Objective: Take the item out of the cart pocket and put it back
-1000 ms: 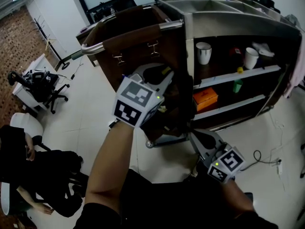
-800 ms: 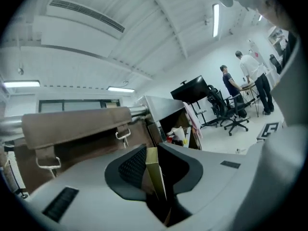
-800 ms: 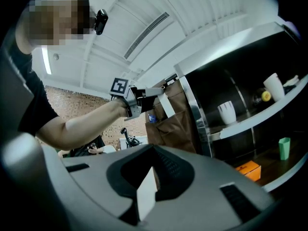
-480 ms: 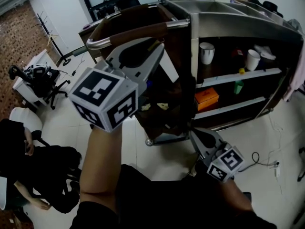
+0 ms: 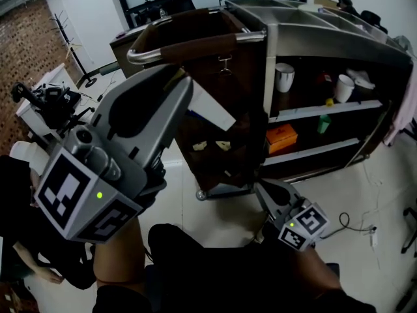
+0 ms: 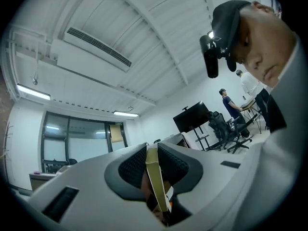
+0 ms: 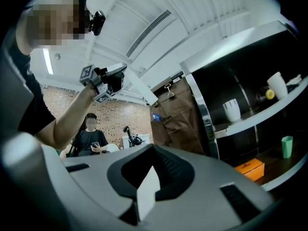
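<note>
My left gripper is raised high, close to the head camera, in front of the cart's brown fabric pocket. It is shut on a flat white item that sticks out of its tip to the right, clear of the pocket. In the left gripper view the gripper points at the ceiling, and the item shows edge-on, pinched between the dark pads. My right gripper hangs low by the cart's base with its jaws together. From the right gripper view I see the left gripper, the item and the pocket.
The steel cart has open shelves holding two white cups, a green cup and an orange box. A metal handle bar carries the pocket. A seated person and a desk with a chair are at the left.
My left gripper has lifted up and to the left, toward the head camera, carrying the white item away from the pocket. The right gripper has barely moved.
</note>
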`<control>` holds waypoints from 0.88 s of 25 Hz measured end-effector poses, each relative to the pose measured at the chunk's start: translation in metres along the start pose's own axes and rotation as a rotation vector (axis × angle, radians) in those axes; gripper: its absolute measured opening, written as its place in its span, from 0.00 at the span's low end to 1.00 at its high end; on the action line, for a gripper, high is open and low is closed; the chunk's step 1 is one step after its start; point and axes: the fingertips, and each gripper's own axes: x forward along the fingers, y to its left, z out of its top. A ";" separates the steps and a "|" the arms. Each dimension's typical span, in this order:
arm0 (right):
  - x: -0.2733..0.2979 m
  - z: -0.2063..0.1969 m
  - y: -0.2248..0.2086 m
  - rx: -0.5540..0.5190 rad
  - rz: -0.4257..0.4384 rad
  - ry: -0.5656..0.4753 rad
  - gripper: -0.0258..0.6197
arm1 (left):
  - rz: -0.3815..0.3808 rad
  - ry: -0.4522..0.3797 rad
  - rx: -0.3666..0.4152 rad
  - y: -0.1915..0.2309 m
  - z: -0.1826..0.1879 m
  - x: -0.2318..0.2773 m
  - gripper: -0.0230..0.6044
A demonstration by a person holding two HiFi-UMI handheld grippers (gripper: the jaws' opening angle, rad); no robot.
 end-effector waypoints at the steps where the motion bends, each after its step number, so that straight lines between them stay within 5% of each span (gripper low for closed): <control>1: 0.000 -0.001 0.001 0.002 0.002 0.002 0.07 | 0.007 0.003 -0.013 -0.003 -0.006 -0.009 0.15; 8: 0.002 -0.008 0.004 0.011 0.012 0.014 0.07 | 0.095 0.010 -0.036 -0.019 -0.065 -0.046 0.15; 17: 0.000 -0.015 0.012 0.025 0.028 0.033 0.07 | 0.181 0.111 -0.216 -0.033 -0.183 -0.077 0.15; 22: 0.000 -0.018 0.011 0.027 0.014 0.040 0.07 | 0.213 0.142 -0.230 -0.039 -0.220 -0.081 0.15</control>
